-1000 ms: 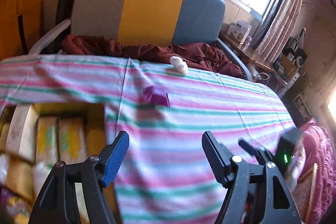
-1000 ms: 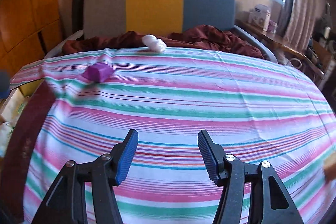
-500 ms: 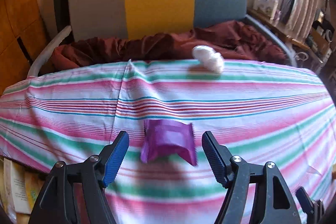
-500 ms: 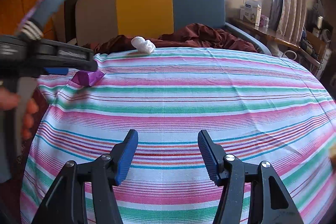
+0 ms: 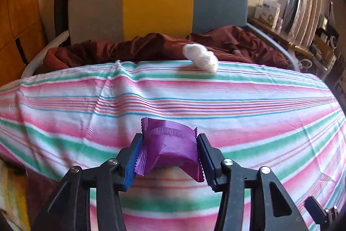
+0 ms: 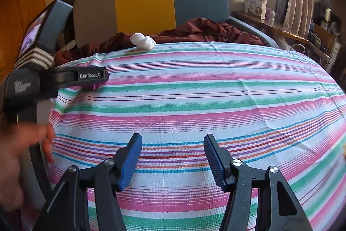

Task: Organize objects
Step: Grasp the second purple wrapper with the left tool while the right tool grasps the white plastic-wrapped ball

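Left wrist view: the left gripper [image 5: 169, 155] is closed on a purple packet [image 5: 170, 145], both pads pressing its sides, on the striped cloth [image 5: 248, 101] covering the table. A white wad [image 5: 201, 57] lies at the far edge. A good lift would likely be straight up, with steady pressure so the soft wrapper does not slip.

Right wrist view: the right gripper [image 6: 173, 157] hangs open and empty over the cloth, well apart from the packet [image 6: 95, 85].
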Demonstrator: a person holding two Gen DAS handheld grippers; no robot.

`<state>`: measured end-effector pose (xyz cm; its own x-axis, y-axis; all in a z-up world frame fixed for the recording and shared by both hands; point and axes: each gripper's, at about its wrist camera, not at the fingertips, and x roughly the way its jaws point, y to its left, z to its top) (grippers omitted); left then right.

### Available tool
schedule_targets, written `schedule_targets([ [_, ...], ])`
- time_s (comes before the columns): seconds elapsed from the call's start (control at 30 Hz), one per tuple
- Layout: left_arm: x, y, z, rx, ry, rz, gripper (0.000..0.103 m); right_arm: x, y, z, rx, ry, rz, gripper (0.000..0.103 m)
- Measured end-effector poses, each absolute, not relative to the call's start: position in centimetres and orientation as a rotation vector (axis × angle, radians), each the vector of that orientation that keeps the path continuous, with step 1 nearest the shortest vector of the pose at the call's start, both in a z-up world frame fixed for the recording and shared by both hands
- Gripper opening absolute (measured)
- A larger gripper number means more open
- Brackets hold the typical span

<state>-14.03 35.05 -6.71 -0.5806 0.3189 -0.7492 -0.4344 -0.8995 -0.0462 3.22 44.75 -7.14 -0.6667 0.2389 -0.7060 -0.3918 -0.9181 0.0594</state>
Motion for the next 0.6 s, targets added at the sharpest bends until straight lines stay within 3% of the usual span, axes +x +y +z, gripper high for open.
schedule_targets([
  [0.2, -13.8, 35.4, -7.1, -1.115, 0.193, 2.437, 0.051, 3.5, 47.0, -6.5, -1.054, 0.479, 2.600, 0.060],
  [0.6, -13.7, 34.7, -7.5, -1.094, 0.132, 2.450, 0.047, -10.7, 50.4, -2.6, -1.059, 0.268, 2.761, 0.060],
])
